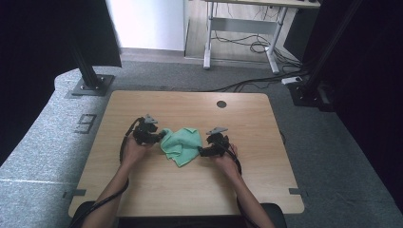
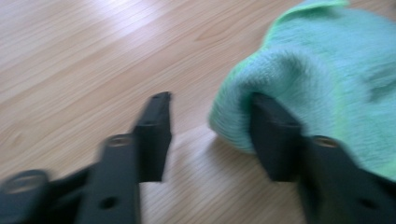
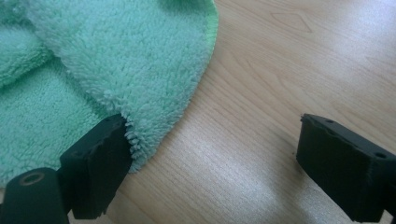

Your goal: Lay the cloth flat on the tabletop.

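Note:
A crumpled green cloth lies on the middle of the wooden table. My left gripper is at the cloth's left edge, my right gripper at its right edge. In the left gripper view the left gripper is open; a fold of the cloth drapes over its right jaw, and bare wood shows between the jaws. In the right gripper view the right gripper stands wide open. Its left jaw touches the cloth's fluffy hem and its right jaw is over bare wood.
A round cable hole sits near the table's far edge. Beyond the table, black stand bases rest on grey carpet, and a desk frame with loose cables stands at the back.

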`<action>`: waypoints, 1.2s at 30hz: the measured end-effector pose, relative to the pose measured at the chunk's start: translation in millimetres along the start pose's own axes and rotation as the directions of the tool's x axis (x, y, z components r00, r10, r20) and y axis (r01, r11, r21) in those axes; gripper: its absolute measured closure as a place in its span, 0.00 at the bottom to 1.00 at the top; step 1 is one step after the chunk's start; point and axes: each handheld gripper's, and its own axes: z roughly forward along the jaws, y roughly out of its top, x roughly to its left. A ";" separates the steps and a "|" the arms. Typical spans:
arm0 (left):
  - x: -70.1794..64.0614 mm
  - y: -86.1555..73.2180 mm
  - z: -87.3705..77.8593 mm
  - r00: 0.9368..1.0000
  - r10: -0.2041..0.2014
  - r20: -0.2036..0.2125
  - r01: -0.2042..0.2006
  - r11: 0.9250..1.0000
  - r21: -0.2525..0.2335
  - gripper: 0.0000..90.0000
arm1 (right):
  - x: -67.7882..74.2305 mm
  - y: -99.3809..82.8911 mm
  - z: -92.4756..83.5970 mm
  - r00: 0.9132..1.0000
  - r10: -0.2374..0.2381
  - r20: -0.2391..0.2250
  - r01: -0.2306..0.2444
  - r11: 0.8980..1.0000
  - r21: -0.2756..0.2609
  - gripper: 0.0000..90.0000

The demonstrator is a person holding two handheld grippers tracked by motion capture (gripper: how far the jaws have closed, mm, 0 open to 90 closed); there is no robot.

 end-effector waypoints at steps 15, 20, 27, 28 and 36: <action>-23.7 -32.6 -44.5 0.991 0.056 0.124 -0.046 0.996 -0.082 0.28 | 5.5 7.5 -10.2 0.999 -0.006 -0.045 0.006 1.000 -0.009 0.14; -38.7 -31.4 -35.6 0.984 0.093 0.151 -0.083 0.994 -0.074 0.31 | 9.3 8.3 -5.5 0.998 -0.005 -0.057 0.005 1.000 -0.002 0.24; -33.4 -24.4 -6.8 0.987 0.002 0.162 0.003 1.000 -0.030 0.85 | 10.9 7.4 -3.8 0.993 -0.012 -0.121 0.011 1.000 -0.004 0.74; -30.9 -24.8 -7.1 0.986 -0.018 0.167 0.025 0.999 -0.039 0.91 | 11.4 8.1 -5.0 0.992 -0.018 -0.125 0.018 1.000 0.000 0.82; -13.7 -15.3 -39.2 0.988 -0.060 0.143 0.075 0.991 -0.106 0.95 | 1.5 16.8 -31.5 0.993 -0.028 -0.118 0.024 0.999 -0.040 0.95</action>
